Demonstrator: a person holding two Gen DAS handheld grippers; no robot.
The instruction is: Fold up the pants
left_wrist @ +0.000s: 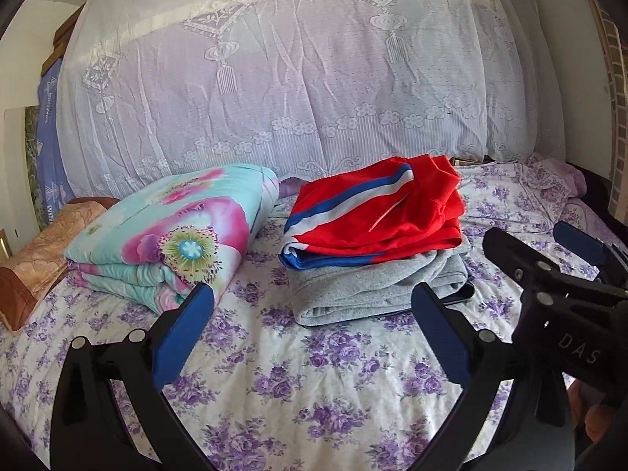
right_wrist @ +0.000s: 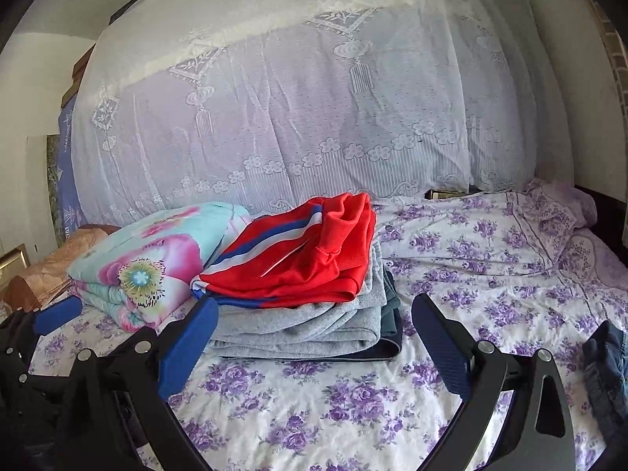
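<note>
- My left gripper hangs over the bed, jaws spread wide with nothing between them
- My right gripper is the same: jaws wide apart, empty, above the flowered sheet
- In the left view the right gripper shows at the right edge of the frame, beside the left one
- The stack sits centre frame in the left view: red pants with a blue and white stripe on top, folded but rumpled
- Under them lie folded grey pants, and in the right view a dark pair shows at the bottom of the pile
- A folded floral quilt lies just left of the stack, close to it
- At the lower right edge of the right view a dark denim piece lies on the sheet, well apart from the stack; I cannot tell what garment it is
- A white lace curtain fills the upper part of both views
</note>
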